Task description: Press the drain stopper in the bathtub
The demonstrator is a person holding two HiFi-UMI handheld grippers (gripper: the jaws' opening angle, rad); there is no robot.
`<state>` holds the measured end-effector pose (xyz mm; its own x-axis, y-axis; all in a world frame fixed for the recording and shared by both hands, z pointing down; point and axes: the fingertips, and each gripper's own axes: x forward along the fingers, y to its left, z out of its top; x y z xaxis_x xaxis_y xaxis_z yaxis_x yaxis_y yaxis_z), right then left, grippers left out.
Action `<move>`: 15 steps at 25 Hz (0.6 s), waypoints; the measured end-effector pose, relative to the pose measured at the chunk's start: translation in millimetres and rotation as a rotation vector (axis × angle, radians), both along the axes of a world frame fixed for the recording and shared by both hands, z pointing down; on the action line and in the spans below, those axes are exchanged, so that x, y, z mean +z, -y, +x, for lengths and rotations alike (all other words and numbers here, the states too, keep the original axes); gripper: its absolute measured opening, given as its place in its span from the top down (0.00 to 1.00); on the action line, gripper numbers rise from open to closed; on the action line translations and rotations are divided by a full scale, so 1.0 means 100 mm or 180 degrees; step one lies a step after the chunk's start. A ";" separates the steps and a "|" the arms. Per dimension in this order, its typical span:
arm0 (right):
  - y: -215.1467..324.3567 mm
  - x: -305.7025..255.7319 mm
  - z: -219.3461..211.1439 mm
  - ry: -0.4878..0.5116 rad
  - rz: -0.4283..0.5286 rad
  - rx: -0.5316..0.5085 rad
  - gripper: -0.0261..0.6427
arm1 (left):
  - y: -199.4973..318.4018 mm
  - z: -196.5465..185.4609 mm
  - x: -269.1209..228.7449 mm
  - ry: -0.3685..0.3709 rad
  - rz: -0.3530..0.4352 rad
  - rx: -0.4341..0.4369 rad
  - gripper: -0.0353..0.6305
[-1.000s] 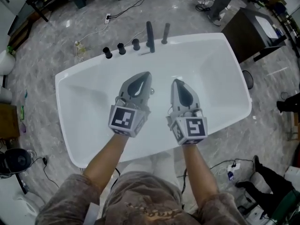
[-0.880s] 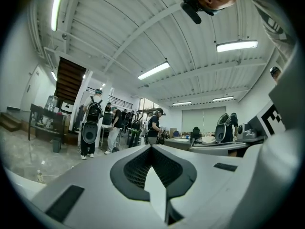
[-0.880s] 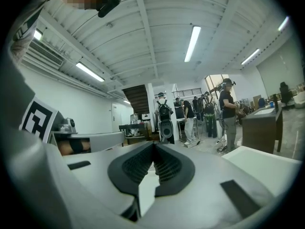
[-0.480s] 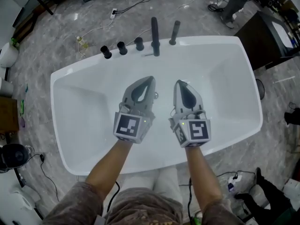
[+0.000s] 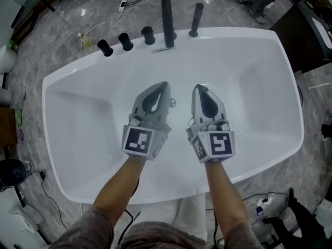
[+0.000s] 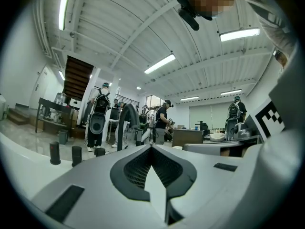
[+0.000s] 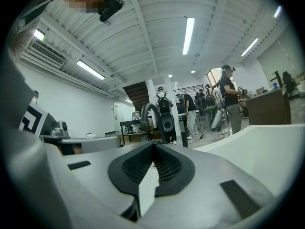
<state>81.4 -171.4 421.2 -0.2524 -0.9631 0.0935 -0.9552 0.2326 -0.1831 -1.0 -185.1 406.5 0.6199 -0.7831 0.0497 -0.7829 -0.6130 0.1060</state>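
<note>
The white bathtub (image 5: pixel 78 154) fills the head view. A small round metal drain stopper (image 5: pixel 171 102) sits on the tub floor, just right of my left gripper's tip. My left gripper (image 5: pixel 164 85) hovers over the tub's middle, shut, with nothing in it. Beside it my right gripper (image 5: pixel 196 88) is shut and empty too, a little right of the stopper. In the left gripper view the left gripper (image 6: pixel 151 147) has its jaws closed to a point; in the right gripper view the right gripper (image 7: pixel 153 144) is closed the same way. Neither gripper view shows the stopper.
A tall black spout (image 5: pixel 167 14), a black hand shower (image 5: pixel 196 18) and three black knobs (image 5: pixel 125 41) stand on the tub's far rim. Cables lie on the grey floor (image 5: pixel 57 19). A dark cabinet (image 5: pixel 311 35) stands at the right. People (image 6: pixel 162 120) stand in the background.
The head view has drawn closer over the tub, which now looks larger. Both grippers stay shut, side by side near the stopper, with little shift.
</note>
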 end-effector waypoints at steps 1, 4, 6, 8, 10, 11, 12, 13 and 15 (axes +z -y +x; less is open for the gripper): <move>0.01 0.10 -0.01 0.0010 -0.0006 -0.0007 0.96 | 0.01 -0.01 0.11 0.0009 -0.0018 -0.0010 0.95; 0.05 0.40 -0.03 0.0010 -0.0040 -0.0027 0.96 | 0.06 -0.02 0.44 0.0045 -0.0063 -0.0017 0.95; 0.09 0.60 -0.01 -0.0008 -0.0056 -0.0039 0.96 | 0.09 -0.01 0.63 0.0051 -0.0081 -0.0019 0.94; 0.13 0.79 0.00 -0.0007 -0.0076 -0.0042 0.96 | 0.14 -0.01 0.81 0.0053 -0.0095 -0.0028 0.94; 0.16 0.98 0.00 -0.0003 -0.0104 -0.0049 0.96 | 0.17 0.00 1.00 0.0069 -0.0113 -0.0034 0.94; 0.17 1.06 0.00 -0.0003 -0.0114 -0.0055 0.96 | 0.18 0.01 1.09 0.0081 -0.0120 -0.0031 0.94; 0.19 1.15 0.00 -0.0007 -0.0120 -0.0062 0.96 | 0.19 0.02 1.18 0.0093 -0.0129 -0.0027 0.95; 0.21 1.23 0.01 -0.0012 -0.0128 -0.0069 0.96 | 0.20 0.04 1.27 0.0103 -0.0143 -0.0023 0.94; 0.26 1.39 0.01 -0.0013 -0.0156 -0.0074 0.96 | 0.24 0.07 1.45 0.0125 -0.0198 -0.0021 0.94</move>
<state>82.6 -197.8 560.4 -0.2743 -0.9512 0.1415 -0.9504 0.2456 -0.1909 5.9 -208.7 551.4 0.6113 -0.7819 0.1225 -0.7913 -0.6009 0.1129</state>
